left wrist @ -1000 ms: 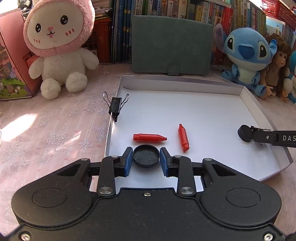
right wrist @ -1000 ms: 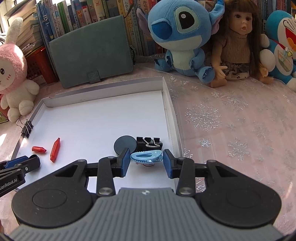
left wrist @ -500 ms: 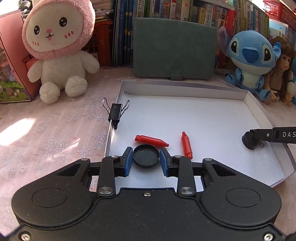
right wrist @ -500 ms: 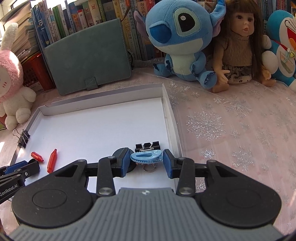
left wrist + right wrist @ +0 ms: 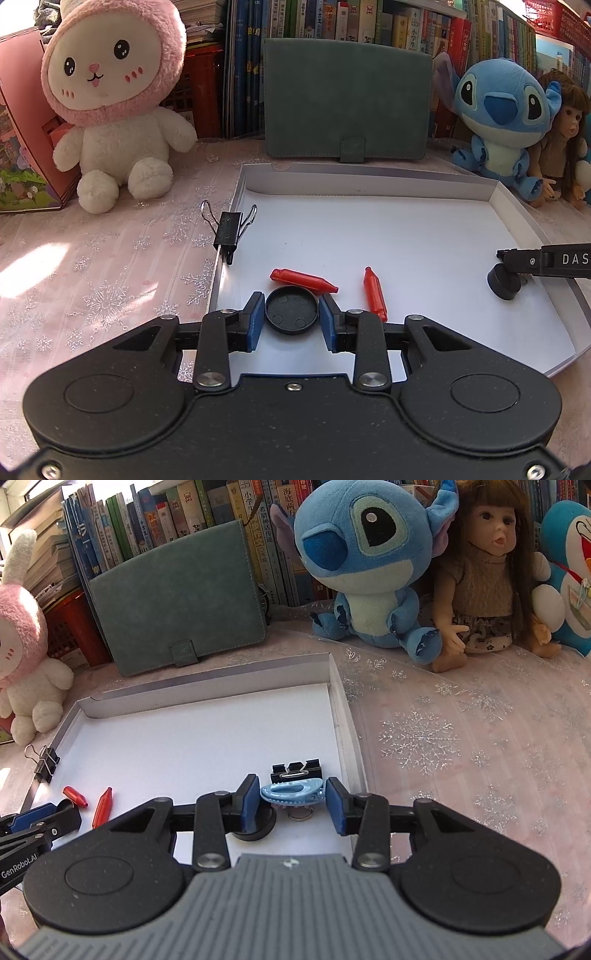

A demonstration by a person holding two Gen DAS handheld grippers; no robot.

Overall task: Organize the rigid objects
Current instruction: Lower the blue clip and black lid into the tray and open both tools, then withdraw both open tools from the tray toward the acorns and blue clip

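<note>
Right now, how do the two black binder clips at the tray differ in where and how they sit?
The left binder clip is clamped on the tray's left wall, wire handles sticking up and splayed. The right binder clip lies loose on the tray floor near the right wall, just beyond the blue clip, handles folded flat. Both are black with silver wire handles.

Everything sits around the tray (image 5: 495,195). In it, near its left wall, two crayons (image 5: 303,280) lie side by side, a round cap (image 5: 291,311) just before them. A binder clip (image 5: 228,230) bites that left wall. Another clip (image 5: 295,770) lies by the right wall. Behind the tray stands a folder (image 5: 347,107).
</note>
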